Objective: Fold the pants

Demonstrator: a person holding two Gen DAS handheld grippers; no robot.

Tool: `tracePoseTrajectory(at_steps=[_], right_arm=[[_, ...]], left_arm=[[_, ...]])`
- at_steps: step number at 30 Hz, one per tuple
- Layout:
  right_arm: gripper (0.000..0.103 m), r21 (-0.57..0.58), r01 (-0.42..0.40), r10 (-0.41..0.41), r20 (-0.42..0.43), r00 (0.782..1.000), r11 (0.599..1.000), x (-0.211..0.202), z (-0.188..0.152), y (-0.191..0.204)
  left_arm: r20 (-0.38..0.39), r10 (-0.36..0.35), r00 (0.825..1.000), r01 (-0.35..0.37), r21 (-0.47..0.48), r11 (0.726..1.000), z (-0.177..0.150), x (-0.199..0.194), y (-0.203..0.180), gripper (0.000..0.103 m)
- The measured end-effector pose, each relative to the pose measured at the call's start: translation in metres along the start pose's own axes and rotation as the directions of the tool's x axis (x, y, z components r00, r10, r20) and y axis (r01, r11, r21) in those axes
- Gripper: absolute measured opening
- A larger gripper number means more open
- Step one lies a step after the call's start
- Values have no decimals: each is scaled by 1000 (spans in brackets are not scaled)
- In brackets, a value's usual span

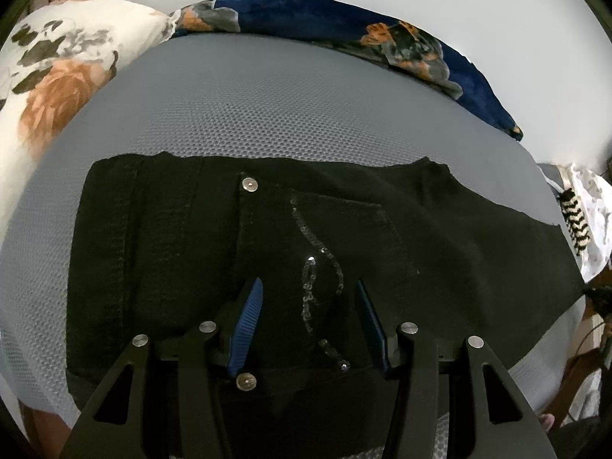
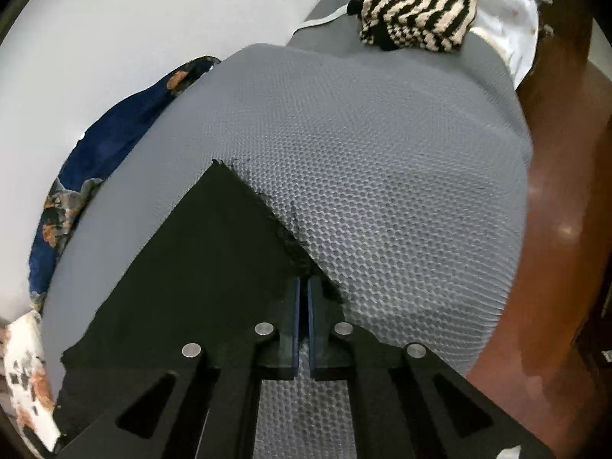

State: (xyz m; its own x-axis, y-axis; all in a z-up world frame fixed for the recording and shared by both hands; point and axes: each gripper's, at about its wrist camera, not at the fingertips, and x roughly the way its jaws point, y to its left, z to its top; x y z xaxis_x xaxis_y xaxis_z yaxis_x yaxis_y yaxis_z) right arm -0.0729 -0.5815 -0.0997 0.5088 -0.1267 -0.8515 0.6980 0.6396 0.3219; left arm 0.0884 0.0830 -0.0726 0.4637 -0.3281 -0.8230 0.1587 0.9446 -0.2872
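Black pants (image 1: 267,248) lie flat on a grey mesh mattress (image 1: 267,107), the waist end with its silver button (image 1: 249,184) and a sequined pocket toward the left gripper. My left gripper (image 1: 308,287) is open, its blue pads spread just above the pocket. In the right wrist view the pants' frayed leg hem (image 2: 214,244) lies on the mattress (image 2: 382,199). My right gripper (image 2: 304,281) is shut on the hem's near corner.
A floral pillow (image 1: 57,88) sits at far left and a navy floral blanket (image 1: 363,26) runs along the wall. A black-and-cream striped knit (image 2: 417,26) lies at the mattress's far end. A wooden bed frame (image 2: 566,206) borders the right.
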Motion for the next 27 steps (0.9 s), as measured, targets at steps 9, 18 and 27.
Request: tracePoseTrajectory(at_steps=[9,18,27], right_arm=[[16,-6,117,-117,-91,989,993,25,5,9],[23,-243,-48,37,-47,998,969,1,11,140],[26,-536,-449,240,-416,877,715,60,-56,364]], left_arm=[[-9,29,1000,-29,66,997,-2,1,-5,51],[58,68,996,-69,22,997,10,-24,20,56],[-25,119,993,-116,89,989,-6,-7,38,56]])
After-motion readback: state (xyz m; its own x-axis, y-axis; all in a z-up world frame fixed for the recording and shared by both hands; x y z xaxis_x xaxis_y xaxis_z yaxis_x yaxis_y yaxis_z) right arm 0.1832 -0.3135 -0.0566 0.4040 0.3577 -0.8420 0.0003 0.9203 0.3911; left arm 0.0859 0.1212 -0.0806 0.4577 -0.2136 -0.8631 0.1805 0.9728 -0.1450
